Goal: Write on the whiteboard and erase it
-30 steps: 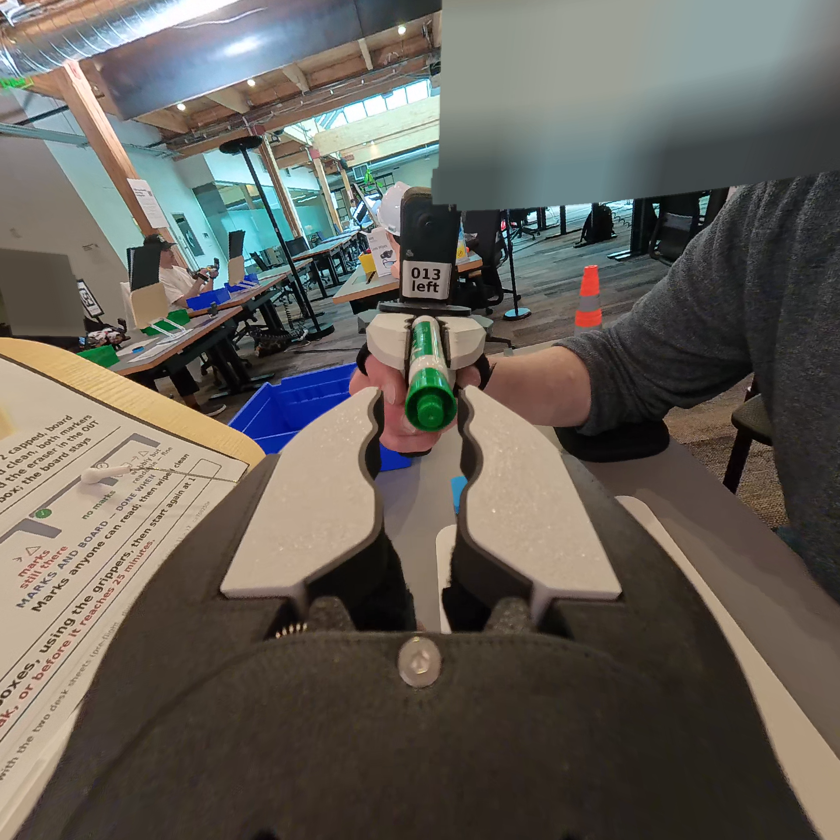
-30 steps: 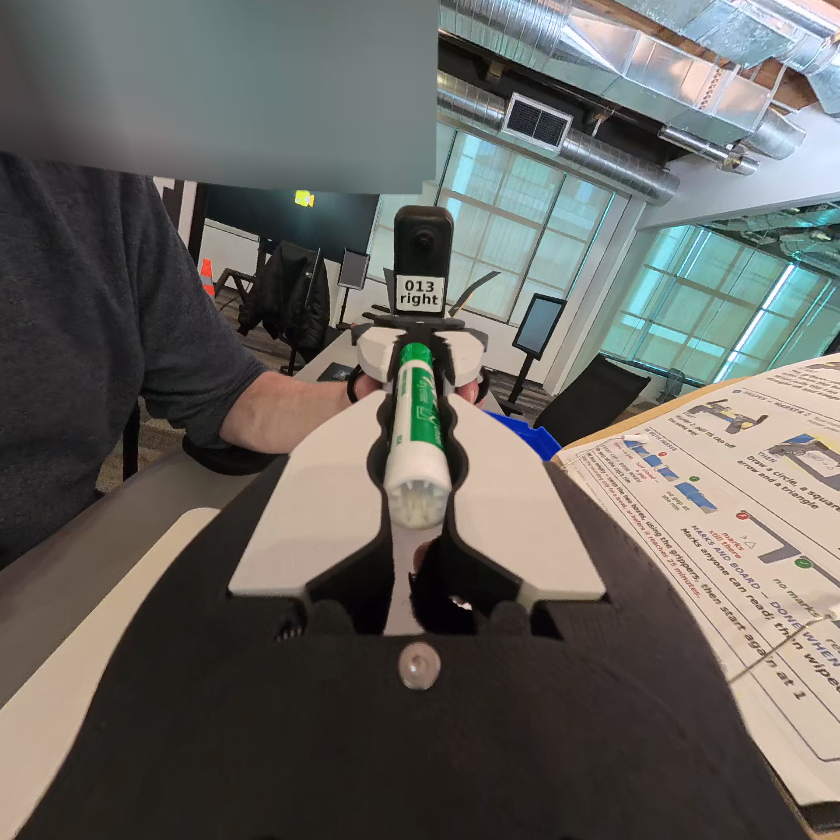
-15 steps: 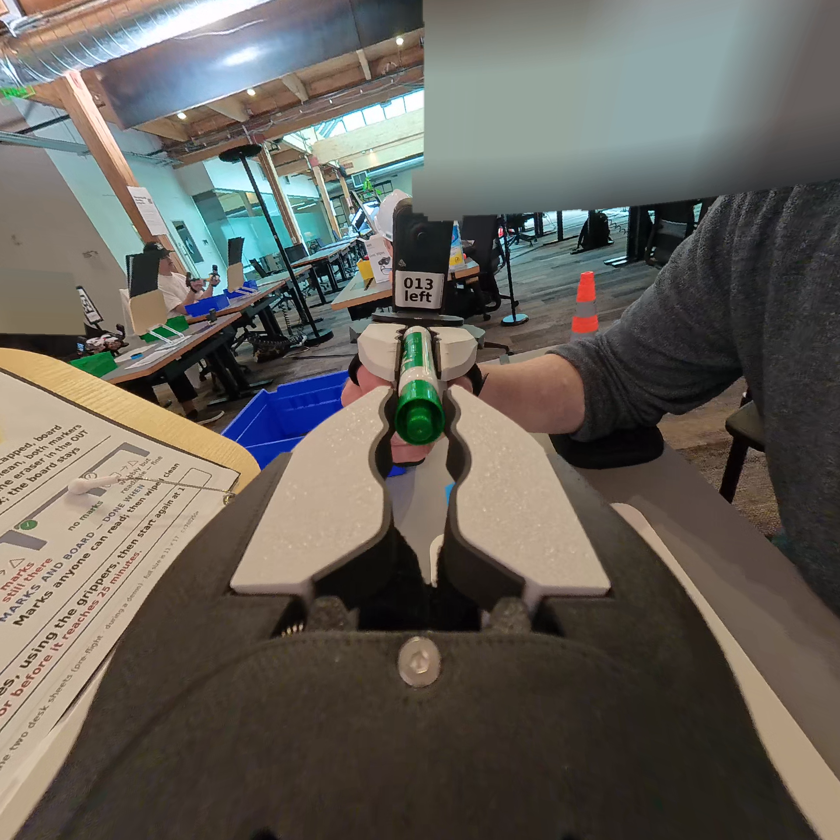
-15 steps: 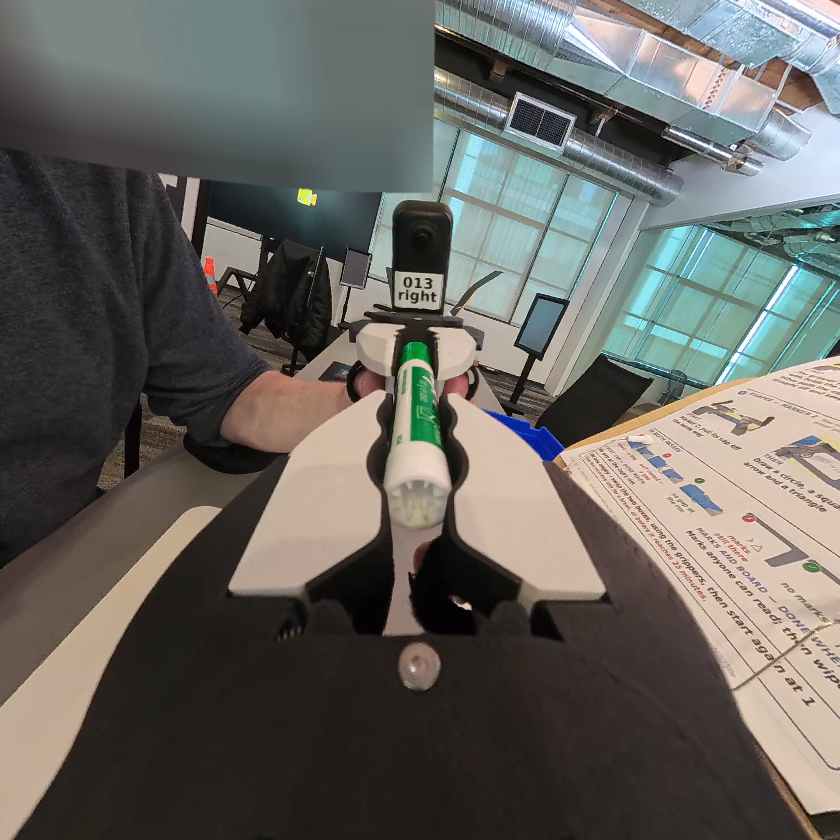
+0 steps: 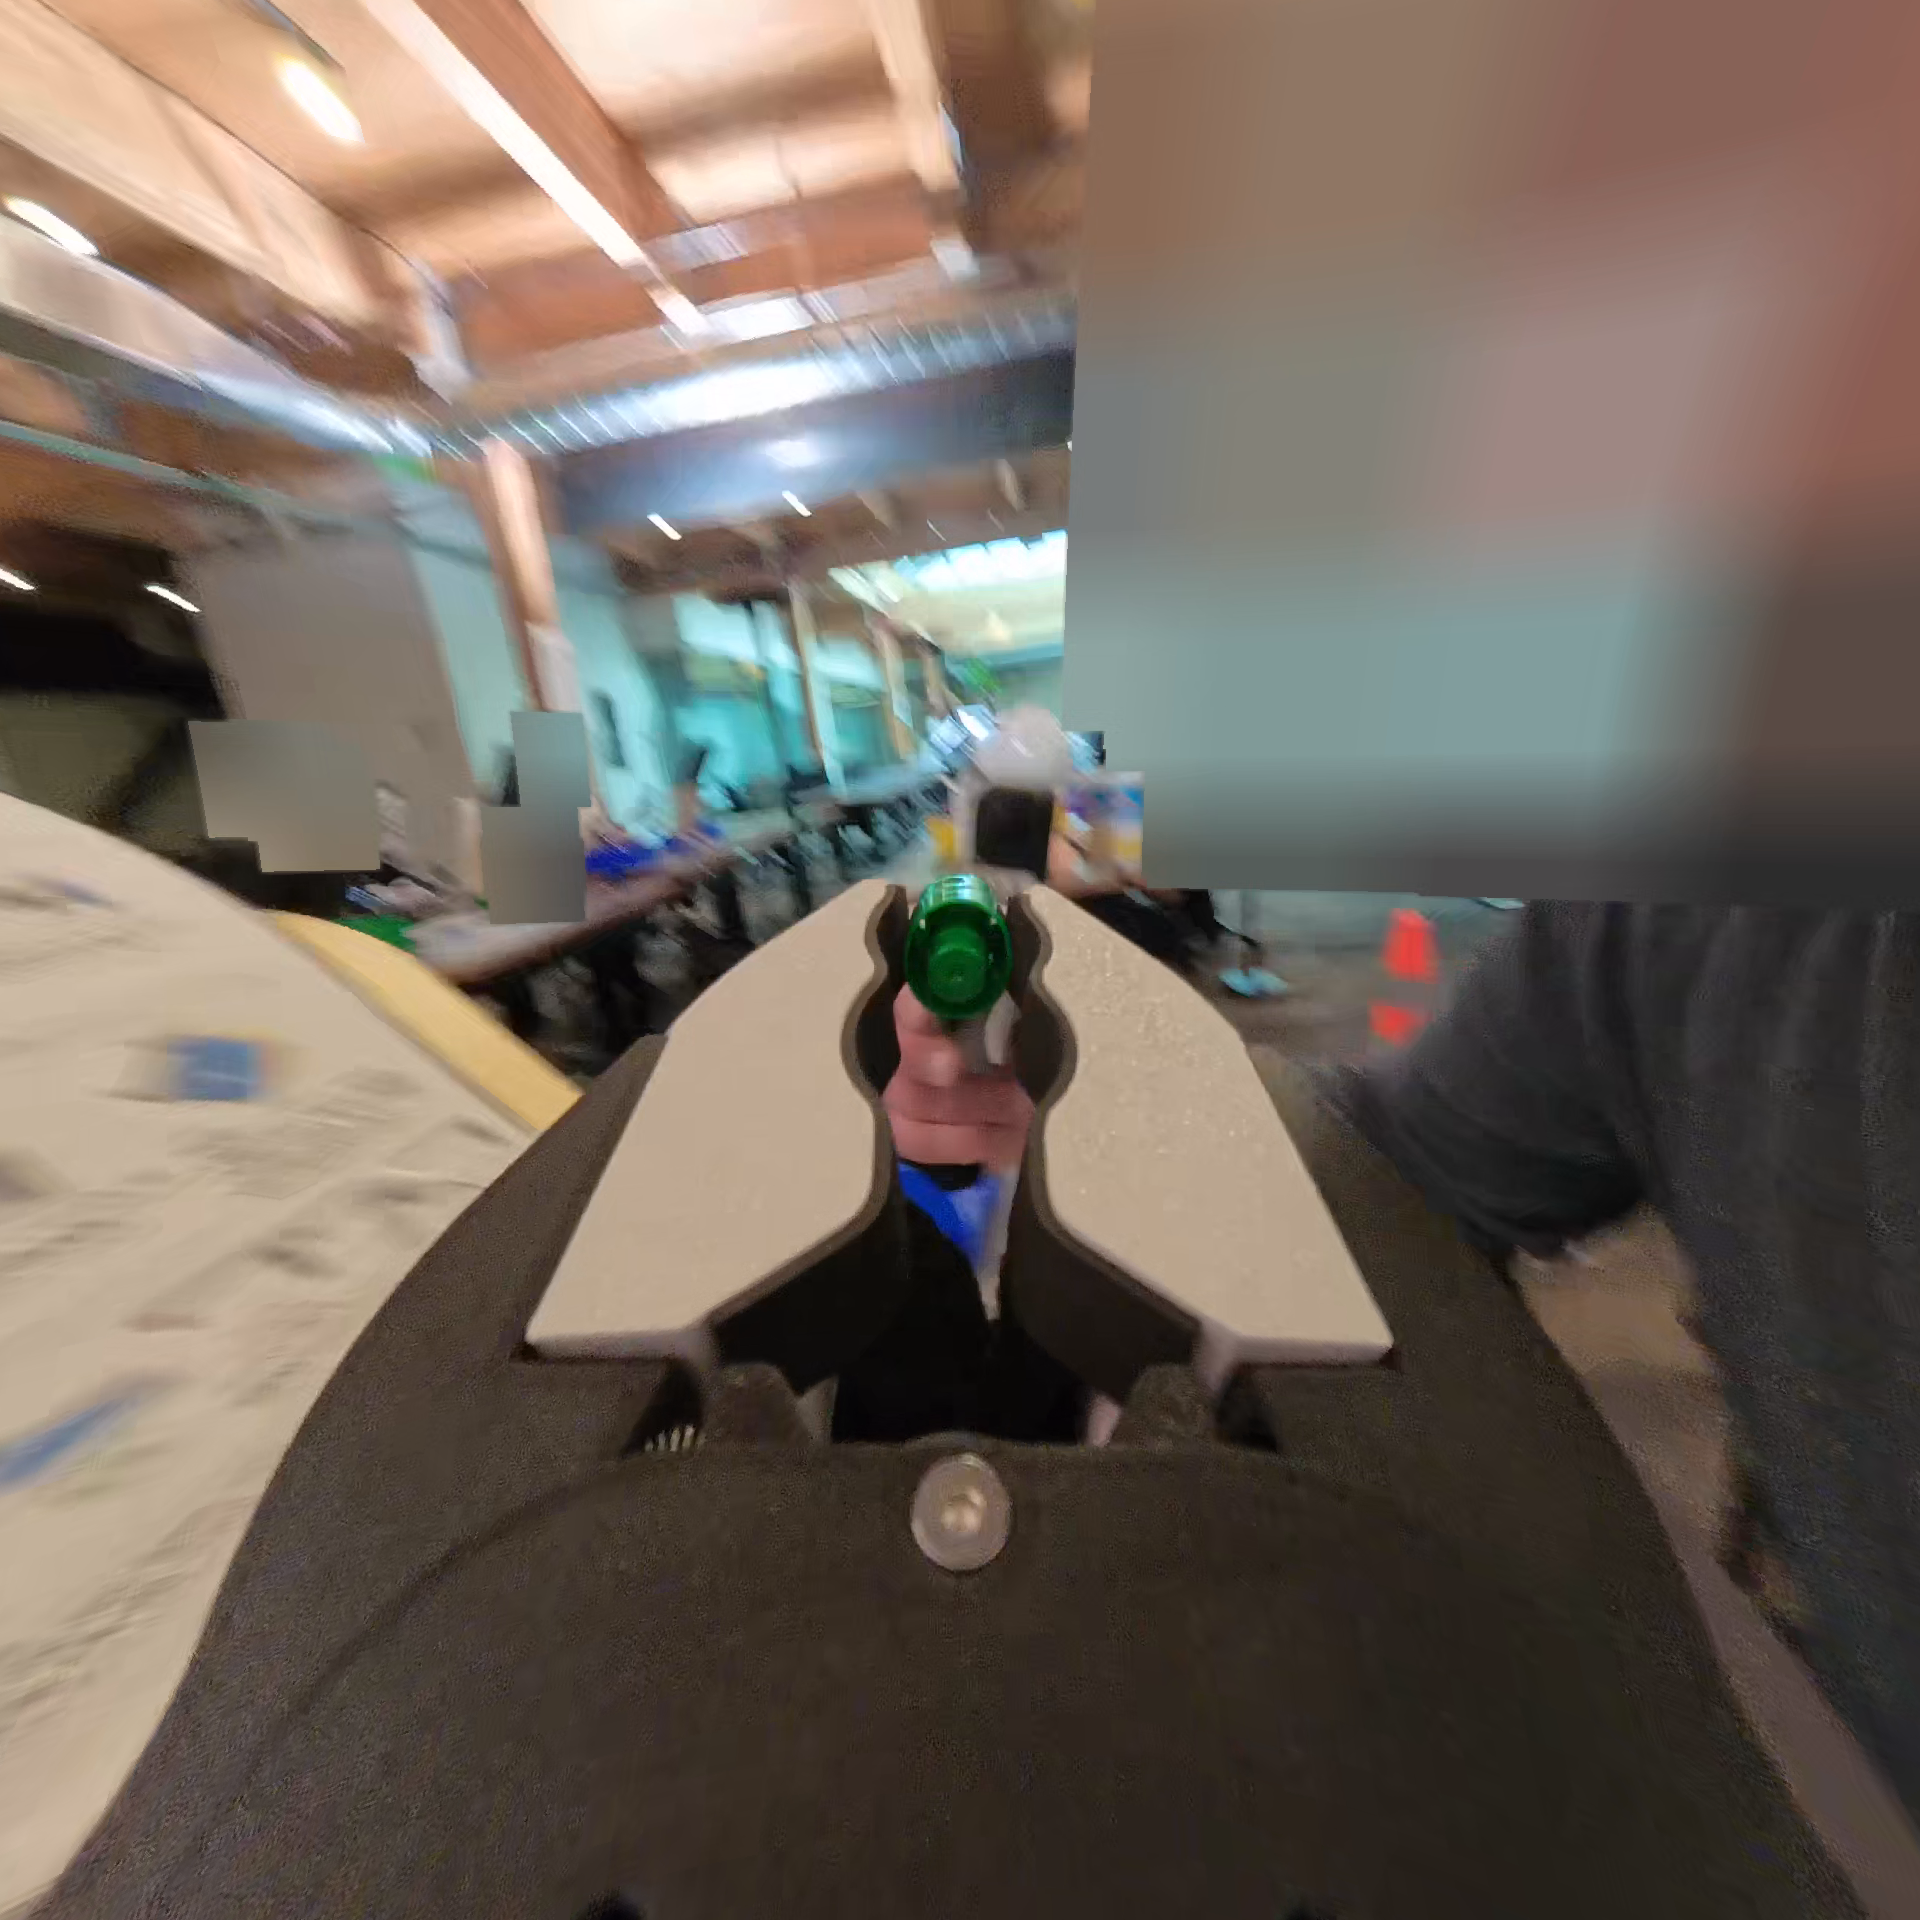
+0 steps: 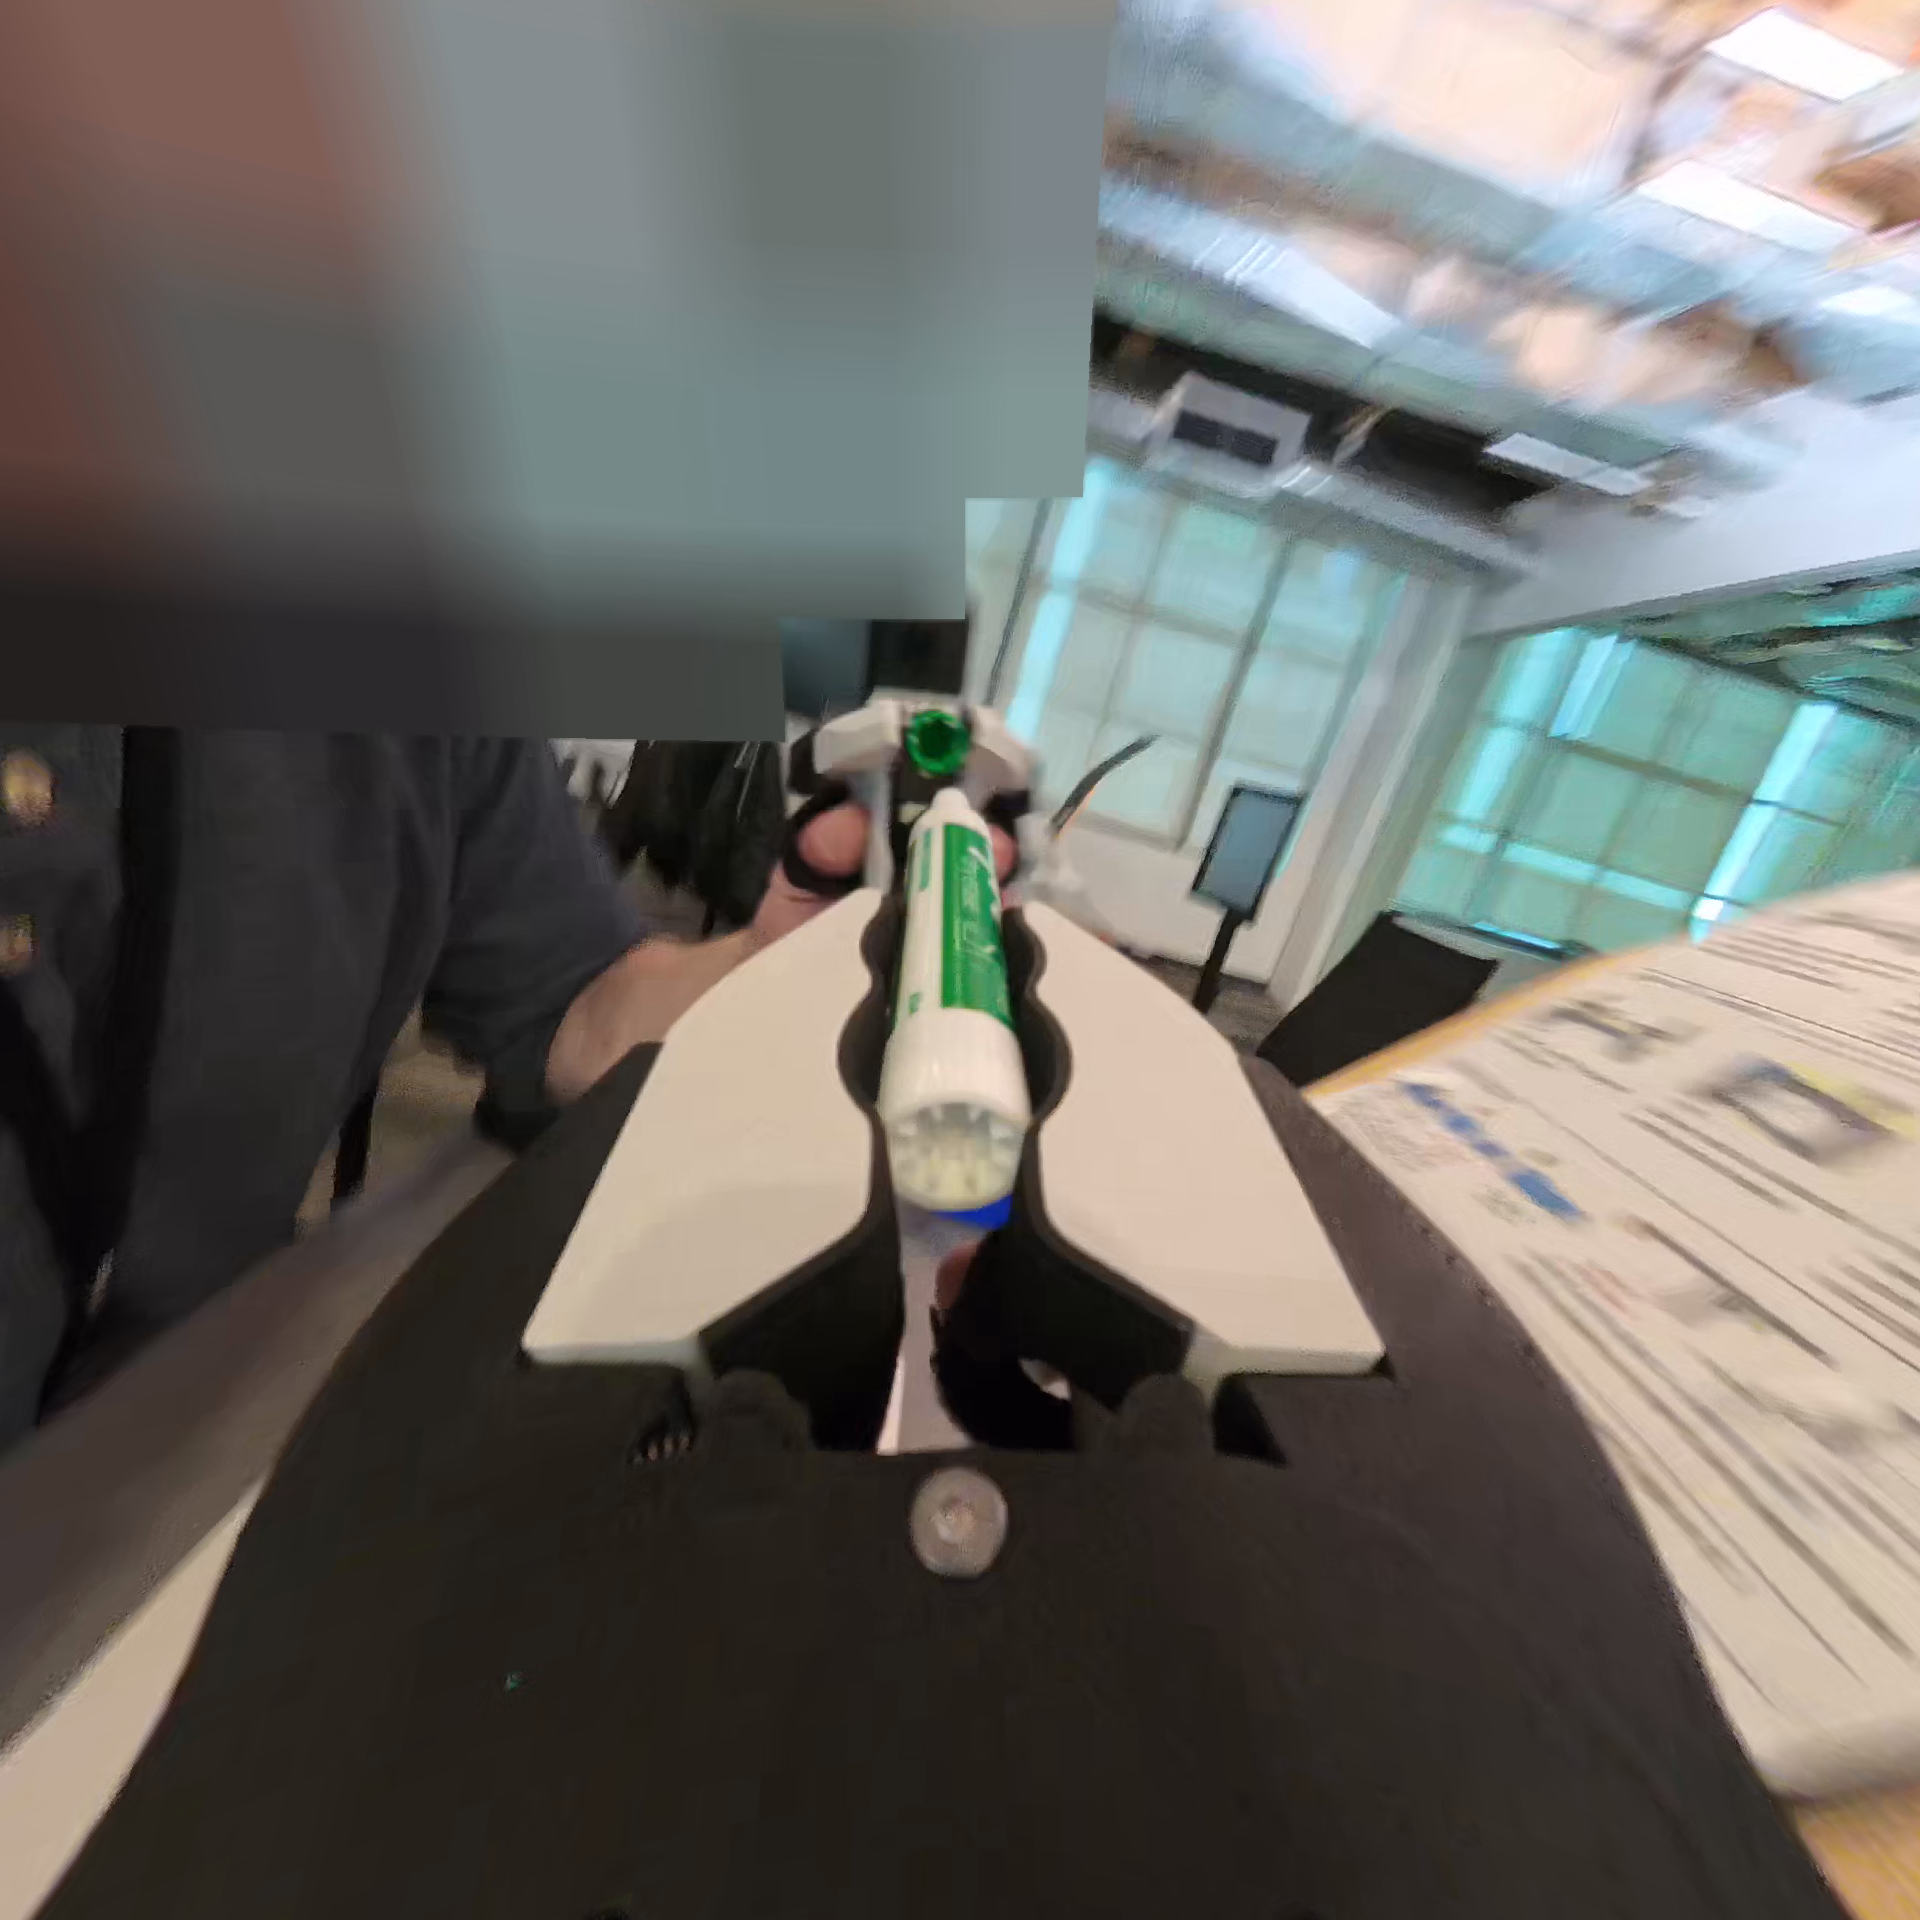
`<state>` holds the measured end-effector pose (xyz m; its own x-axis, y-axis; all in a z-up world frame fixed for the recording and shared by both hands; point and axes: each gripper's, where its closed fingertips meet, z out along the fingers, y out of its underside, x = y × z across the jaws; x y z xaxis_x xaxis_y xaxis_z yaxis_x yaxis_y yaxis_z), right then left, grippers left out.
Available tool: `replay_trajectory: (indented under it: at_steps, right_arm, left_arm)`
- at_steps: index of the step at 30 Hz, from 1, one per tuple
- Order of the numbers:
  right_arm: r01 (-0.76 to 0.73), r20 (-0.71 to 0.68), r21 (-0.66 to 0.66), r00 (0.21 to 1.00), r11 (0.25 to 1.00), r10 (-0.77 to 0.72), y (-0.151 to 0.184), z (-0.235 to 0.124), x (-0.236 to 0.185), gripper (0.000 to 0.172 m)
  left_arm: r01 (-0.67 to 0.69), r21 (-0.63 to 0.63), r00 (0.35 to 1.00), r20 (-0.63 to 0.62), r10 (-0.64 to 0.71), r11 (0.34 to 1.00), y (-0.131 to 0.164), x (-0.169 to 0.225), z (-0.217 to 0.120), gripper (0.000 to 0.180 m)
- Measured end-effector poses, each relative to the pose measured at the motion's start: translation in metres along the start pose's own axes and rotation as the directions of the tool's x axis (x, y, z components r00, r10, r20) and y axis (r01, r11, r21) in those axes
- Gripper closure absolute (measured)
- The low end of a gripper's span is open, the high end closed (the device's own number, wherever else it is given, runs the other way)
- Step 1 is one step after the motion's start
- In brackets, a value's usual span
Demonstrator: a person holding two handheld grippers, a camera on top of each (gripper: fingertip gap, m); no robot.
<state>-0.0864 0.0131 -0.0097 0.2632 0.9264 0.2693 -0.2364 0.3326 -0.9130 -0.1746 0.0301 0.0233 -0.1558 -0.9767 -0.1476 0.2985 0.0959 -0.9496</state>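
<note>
Cap is sitting clamped in left gripper, green marker barrel clamped in right gripper; separated, apparently freeing tip for writing.

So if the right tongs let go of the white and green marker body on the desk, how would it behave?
The round white and green plastic marker body would probably roll, being a smooth cylinder. It looks stiff and light. Its glossy barrel might slip if the right tongs loosen.

An open-plan office or workshop: rows of desks, exposed wooden ceiling beams, tall windows, an orange cone.
</note>
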Motion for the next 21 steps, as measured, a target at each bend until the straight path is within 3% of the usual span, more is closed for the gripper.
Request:
replay_trajectory:
  at_steps: [1, 2, 7, 11, 21]
  right_arm:
    - [-0.031, -0.084, 0.085, 0.996, 0.996, 0.038, -0.017, -0.027, 0.025, 0.152]
    - [-0.012, -0.131, 0.092, 0.991, 0.996, 0.024, -0.024, -0.045, 0.037, 0.153]
    - [0.037, -0.144, -0.081, 0.988, 0.996, -0.049, 0.004, -0.035, 0.039, 0.151]
    - [0.02, -0.163, -0.107, 0.986, 0.994, -0.037, 0.013, -0.038, 0.046, 0.151]
    - [0.112, -0.138, -0.273, 0.978, 0.955, -0.154, 0.022, -0.024, 0.036, 0.151]
  left_arm:
    - [-0.06, 0.033, 0.994, 0.089, 0.057, 0.998, -0.023, -0.018, -0.02, 0.162]
    - [-0.159, -0.026, 0.973, 0.165, 0.161, 0.987, -0.026, -0.031, -0.031, 0.162]
    - [-0.135, -0.179, 0.984, 0.091, 0.153, 0.975, 0.023, -0.038, -0.016, 0.16]
    - [-0.115, -0.292, 0.98, 0.121, 0.156, 0.95, 0.041, -0.061, -0.027, 0.161]
    - [-0.09, -0.387, 0.991, 0.06, 0.123, 0.918, 0.074, -0.057, -0.019, 0.161]
